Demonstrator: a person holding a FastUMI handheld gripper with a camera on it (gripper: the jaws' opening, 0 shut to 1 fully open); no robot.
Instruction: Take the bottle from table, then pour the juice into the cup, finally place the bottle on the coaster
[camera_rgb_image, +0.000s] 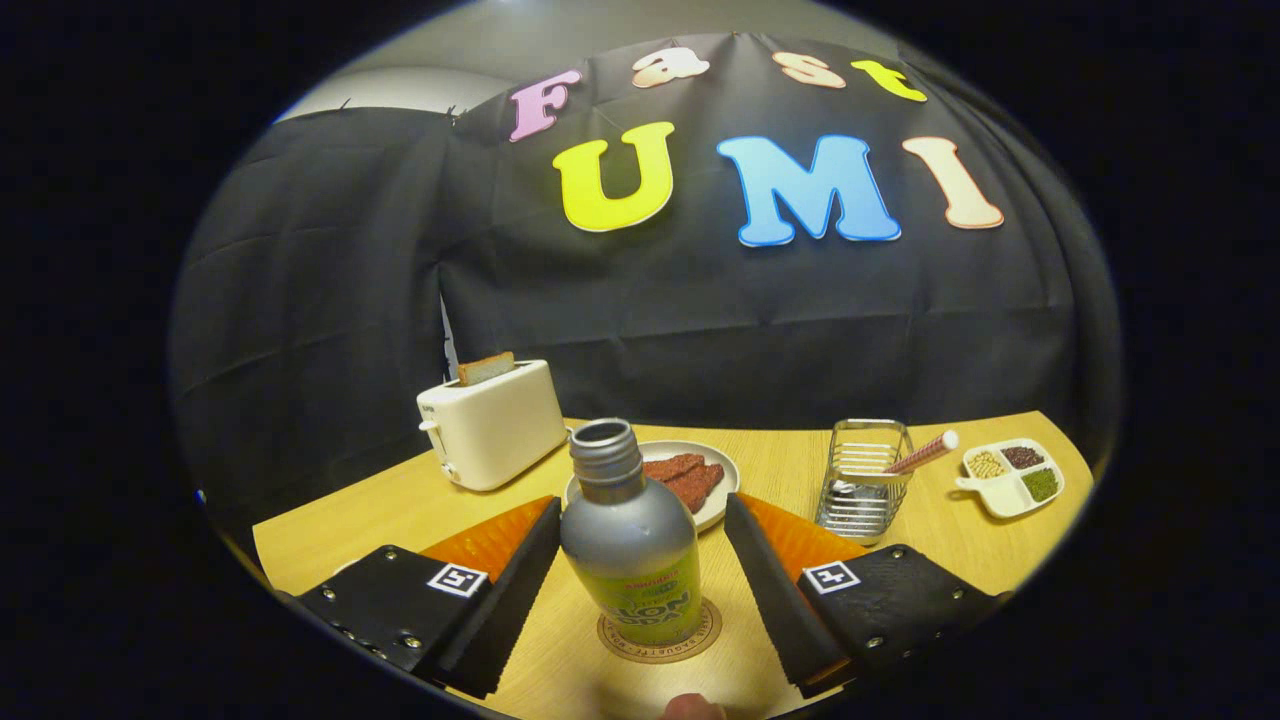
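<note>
Metal bottle (632, 545) between (parted) gripper (640, 580) fingers.

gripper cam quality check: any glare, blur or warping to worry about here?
Gripper view: strong fisheye bending of the wooden table edge; soft highlight, no blown glare, on the open silver metal bottle standing on the round cork coaster, sharp between the open hand-held gripper fingers; dim booth, faint shadows.
</note>
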